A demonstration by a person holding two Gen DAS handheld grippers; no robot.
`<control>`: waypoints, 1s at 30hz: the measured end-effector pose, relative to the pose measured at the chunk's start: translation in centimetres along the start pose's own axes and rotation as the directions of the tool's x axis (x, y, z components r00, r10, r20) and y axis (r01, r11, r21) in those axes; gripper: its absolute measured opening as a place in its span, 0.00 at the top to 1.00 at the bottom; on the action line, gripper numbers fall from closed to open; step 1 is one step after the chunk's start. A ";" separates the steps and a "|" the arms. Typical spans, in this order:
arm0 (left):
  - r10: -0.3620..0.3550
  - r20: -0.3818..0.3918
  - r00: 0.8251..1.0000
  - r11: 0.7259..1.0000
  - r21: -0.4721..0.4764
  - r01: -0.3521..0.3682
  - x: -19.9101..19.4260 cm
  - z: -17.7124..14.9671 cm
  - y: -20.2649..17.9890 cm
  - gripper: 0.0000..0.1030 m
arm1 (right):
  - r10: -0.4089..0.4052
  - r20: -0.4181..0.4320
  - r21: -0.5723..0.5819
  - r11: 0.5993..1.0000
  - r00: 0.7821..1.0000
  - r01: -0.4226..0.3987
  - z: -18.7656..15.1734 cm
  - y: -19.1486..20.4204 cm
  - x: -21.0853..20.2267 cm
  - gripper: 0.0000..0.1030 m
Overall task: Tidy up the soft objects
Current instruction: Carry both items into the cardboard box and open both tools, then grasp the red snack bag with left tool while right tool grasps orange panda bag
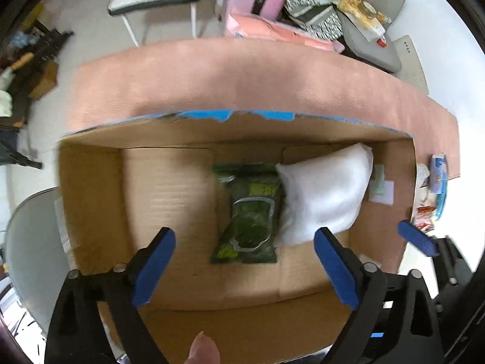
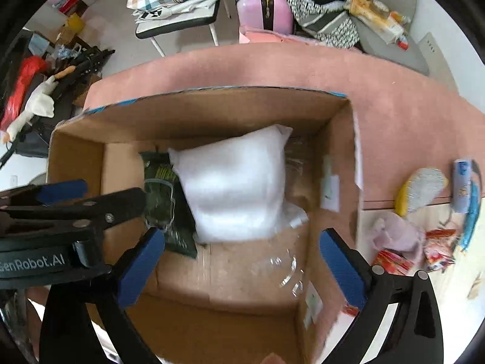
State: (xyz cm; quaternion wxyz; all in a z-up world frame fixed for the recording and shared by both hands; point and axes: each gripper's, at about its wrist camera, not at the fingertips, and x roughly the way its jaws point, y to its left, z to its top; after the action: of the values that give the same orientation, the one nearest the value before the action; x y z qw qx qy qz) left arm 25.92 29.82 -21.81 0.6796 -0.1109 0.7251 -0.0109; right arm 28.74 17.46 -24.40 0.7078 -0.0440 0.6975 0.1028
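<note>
A: Left gripper?
B: Spread wide, holding nothing, above the open brown cardboard box.
A: Right gripper?
B: Likewise parted and bare, over the same box.
A: Inside?
B: White soft plastic-wrapped pillow, leaning on a dark green flat packet on the box floor.
A: Outside?
B: Small colourful packets on the pink-clothed bench, right of the box.

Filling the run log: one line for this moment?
left gripper: open, empty | right gripper: open, empty | cardboard box: white pillow, green packet inside
</note>
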 end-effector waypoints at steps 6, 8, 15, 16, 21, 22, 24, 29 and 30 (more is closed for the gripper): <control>0.080 0.157 0.984 0.997 -0.028 -0.077 -3.9 -5.9 3.0 0.01 | -0.069 0.101 -0.011 0.997 0.993 0.070 -3.7 0.5 -3.8 0.00; 0.086 0.178 0.980 0.996 -0.038 -0.080 -3.6 -6.0 2.8 0.01 | -0.081 0.132 -0.006 0.997 0.988 0.083 -5.2 0.7 -5.1 0.00; 0.095 0.255 0.962 0.995 -0.049 -0.085 -5.6 -9.0 1.7 0.01 | -0.077 0.200 0.000 0.997 0.977 0.078 -10.0 1.0 -9.2 0.00; 0.107 0.271 0.957 0.994 -0.047 -0.098 -6.3 -10.2 1.6 0.01 | -0.076 0.212 0.001 0.997 0.974 0.077 -10.6 1.1 -9.8 0.00; 0.094 0.302 0.949 0.996 -0.035 -0.087 -8.7 -13.8 1.1 0.01 | -0.059 0.260 0.010 0.998 0.964 0.058 -14.4 1.1 -13.0 0.00; 0.094 0.309 0.947 0.996 -0.036 -0.087 -9.1 -14.2 1.0 0.01 | -0.053 0.265 0.012 0.999 0.963 0.051 -14.9 1.1 -13.5 0.00; 0.095 0.324 0.941 0.995 -0.042 -0.086 -10.0 -15.2 0.8 0.01 | -0.036 0.278 0.009 0.999 0.960 0.035 -15.9 1.1 -14.5 0.00; 0.093 0.366 0.926 0.996 -0.037 -0.086 -12.1 -16.0 -1.0 0.01 | 0.034 0.324 0.026 0.999 0.945 -0.045 -17.3 0.1 -16.5 0.00; 0.109 0.382 0.918 0.994 -0.033 -0.104 -12.6 -15.9 -1.8 0.01 | 0.047 0.339 0.036 0.997 0.939 -0.063 -17.5 -0.6 -16.8 0.00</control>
State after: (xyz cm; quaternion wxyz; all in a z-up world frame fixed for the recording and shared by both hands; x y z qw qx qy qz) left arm 11.11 28.09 -7.93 0.8072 -0.0754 0.5831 0.0523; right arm 11.69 11.86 -8.08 0.8148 0.0103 0.5687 0.1122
